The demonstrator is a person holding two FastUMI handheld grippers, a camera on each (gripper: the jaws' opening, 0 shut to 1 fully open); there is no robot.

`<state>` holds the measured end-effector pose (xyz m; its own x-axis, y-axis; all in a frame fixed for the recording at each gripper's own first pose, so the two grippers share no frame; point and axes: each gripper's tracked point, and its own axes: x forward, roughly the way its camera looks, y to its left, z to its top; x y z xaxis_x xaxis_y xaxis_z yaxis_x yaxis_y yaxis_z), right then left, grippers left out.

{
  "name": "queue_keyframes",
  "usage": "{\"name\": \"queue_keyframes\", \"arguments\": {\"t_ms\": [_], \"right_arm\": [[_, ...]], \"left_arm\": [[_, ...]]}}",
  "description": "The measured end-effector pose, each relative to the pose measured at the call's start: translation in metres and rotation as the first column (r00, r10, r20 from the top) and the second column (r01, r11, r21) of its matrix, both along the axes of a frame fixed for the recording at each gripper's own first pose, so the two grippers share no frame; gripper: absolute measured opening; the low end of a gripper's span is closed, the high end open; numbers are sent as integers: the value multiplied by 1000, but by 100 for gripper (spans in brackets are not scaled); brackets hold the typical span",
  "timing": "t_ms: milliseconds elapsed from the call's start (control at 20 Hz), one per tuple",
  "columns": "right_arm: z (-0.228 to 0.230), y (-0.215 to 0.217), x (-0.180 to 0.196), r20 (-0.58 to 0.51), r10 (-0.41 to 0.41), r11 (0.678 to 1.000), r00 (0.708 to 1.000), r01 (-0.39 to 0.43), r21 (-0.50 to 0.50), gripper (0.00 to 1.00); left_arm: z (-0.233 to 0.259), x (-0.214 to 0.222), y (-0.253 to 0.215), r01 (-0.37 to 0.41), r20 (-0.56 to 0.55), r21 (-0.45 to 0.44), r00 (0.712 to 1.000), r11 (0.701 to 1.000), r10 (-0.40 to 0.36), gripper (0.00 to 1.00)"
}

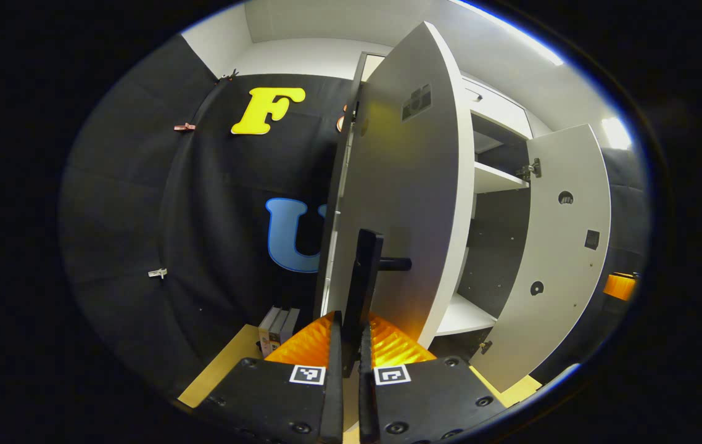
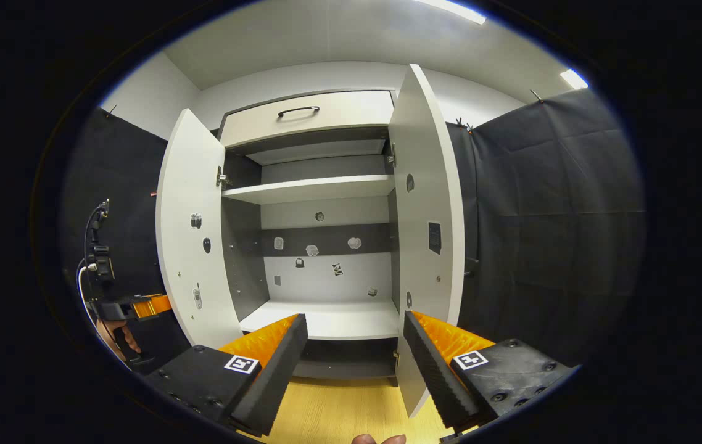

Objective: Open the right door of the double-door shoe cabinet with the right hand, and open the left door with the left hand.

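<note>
The white shoe cabinet (image 2: 320,185) stands with both doors swung out and its shelves bare. In the left gripper view the left door (image 1: 406,185) is close in front of me, edge-on. My left gripper (image 1: 351,327) is shut on that door's black bar handle (image 1: 364,271), which runs down between its fingers. The right door (image 1: 564,246) hangs open farther off. In the right gripper view my right gripper (image 2: 354,322) is open and holds nothing, a little short of the right door (image 2: 428,216). The left door (image 2: 190,234) shows at the left, with the left gripper (image 2: 126,306) and a hand beside it.
A drawer with a dark handle (image 2: 297,111) tops the cabinet. The floor (image 2: 338,407) is light wood. A few slim boxes (image 1: 277,330) stand on the floor by the black booth wall (image 1: 203,216), behind the left door. Black cloth also hangs right of the cabinet (image 2: 542,216).
</note>
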<state>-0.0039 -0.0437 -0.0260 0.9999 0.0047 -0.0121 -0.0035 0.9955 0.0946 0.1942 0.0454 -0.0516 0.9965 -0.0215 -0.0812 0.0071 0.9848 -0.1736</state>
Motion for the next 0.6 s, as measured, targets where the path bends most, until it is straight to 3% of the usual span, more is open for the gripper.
{"name": "queue_keyframes", "arguments": {"t_ms": [250, 350, 400, 600], "right_arm": [[-4, 5, -3, -12, 7, 1000, 1000, -7, 0, 98], [-2, 4, -3, -10, 4, 1000, 1000, -4, -4, 98], [-3, 4, -2, -8, 2, 1000, 1000, -2, -5, 98], [-4, 3, -3, -13, -2, 1000, 1000, 2, 3, 98]], "left_arm": [[-1, 1, 35, -56, -4, 46, 998, 997, 56, 9], [-1, 3, 39, -33, -6, 68, 999, 997, 33, 0], [-1, 3, 41, -23, -6, 74, 1000, 997, 24, 5], [-1, 4, 48, 6, 17, 31, 1000, 1000, -7, 6]]}}
